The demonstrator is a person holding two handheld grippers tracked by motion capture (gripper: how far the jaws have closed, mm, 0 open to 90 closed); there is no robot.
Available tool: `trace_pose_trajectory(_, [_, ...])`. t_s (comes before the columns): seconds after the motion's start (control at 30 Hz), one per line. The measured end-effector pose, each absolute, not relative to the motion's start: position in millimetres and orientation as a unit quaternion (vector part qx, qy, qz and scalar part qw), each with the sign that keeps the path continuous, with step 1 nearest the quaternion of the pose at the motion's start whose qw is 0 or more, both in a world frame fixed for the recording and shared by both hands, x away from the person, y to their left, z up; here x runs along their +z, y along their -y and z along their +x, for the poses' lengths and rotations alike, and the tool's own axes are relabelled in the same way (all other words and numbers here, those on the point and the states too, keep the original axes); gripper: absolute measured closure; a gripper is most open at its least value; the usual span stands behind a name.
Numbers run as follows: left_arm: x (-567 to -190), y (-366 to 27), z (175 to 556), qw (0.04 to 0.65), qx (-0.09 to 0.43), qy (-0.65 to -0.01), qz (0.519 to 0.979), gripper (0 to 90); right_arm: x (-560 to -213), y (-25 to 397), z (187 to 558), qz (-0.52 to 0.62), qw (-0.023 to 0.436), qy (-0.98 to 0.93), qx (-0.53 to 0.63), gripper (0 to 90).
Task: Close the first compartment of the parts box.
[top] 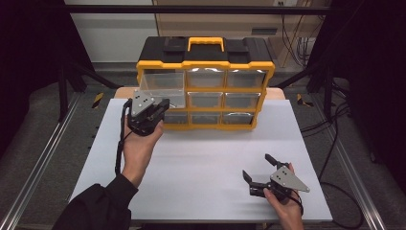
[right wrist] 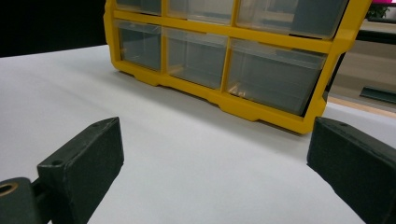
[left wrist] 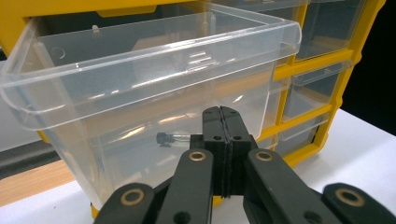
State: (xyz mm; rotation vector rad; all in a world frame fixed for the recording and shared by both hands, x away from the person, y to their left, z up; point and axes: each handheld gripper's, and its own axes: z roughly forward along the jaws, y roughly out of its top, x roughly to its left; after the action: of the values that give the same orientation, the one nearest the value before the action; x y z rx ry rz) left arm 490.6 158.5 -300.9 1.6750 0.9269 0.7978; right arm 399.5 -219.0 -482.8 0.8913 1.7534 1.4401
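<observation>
While left gripper (left wrist: 223,140), jaws closed empty, is facing pulled-out clear drawer (left wrist: 154,93) of yellow organizer (top: 206,86), right gripper (top: 261,172) is resting open on white table (top: 201,163).

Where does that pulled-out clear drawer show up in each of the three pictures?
High view: the pulled-out clear drawer sits at the cabinet's upper left, just above the left gripper.
Left gripper view: it spans most of the frame, right behind the shut jaws.
Right gripper view: I cannot pick it out among the drawers there.
Shared landmark: the yellow cabinet frame.
</observation>
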Motion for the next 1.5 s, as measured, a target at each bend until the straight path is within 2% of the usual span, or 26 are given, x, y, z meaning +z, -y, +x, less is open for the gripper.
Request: trace_pose_trajectory(1.5, [-293,-152,515,0.510,0.337,-0.395,0.686,89.4,-482,222,399,0.344,0.350,-0.670,0.558,3.0])
